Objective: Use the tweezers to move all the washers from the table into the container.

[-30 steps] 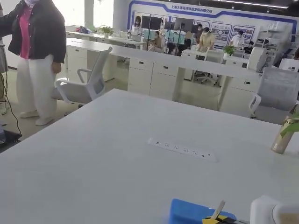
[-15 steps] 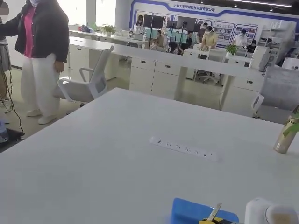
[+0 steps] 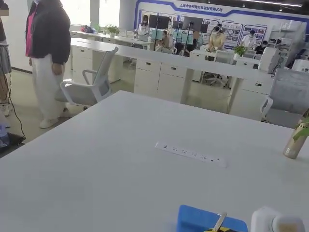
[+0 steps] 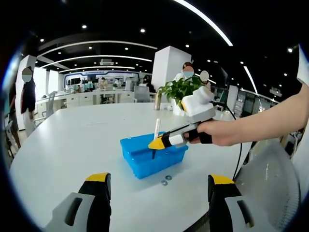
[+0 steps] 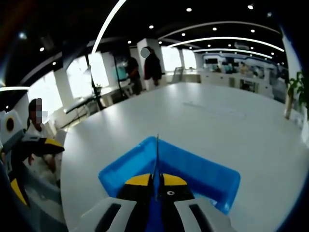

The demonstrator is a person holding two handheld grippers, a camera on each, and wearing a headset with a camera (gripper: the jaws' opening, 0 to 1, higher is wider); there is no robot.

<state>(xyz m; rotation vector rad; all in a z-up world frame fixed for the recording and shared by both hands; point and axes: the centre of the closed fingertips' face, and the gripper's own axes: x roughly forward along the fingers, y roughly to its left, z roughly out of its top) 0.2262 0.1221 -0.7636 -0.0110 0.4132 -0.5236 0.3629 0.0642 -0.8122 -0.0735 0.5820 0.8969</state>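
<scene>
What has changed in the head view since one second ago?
The standing person turned sideways beside the office chair. The right gripper, shut on the tweezers, drifted slightly left and lower in the head view, over the blue container. Nothing was grasped or released. The table, power strip and bottle stayed put.

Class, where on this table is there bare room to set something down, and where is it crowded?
Bare: the table left of the power strip and blue container, and the band between those two. Crowded: around the container, where washers lie beside it and the right gripper holds tweezers over it.
</scene>
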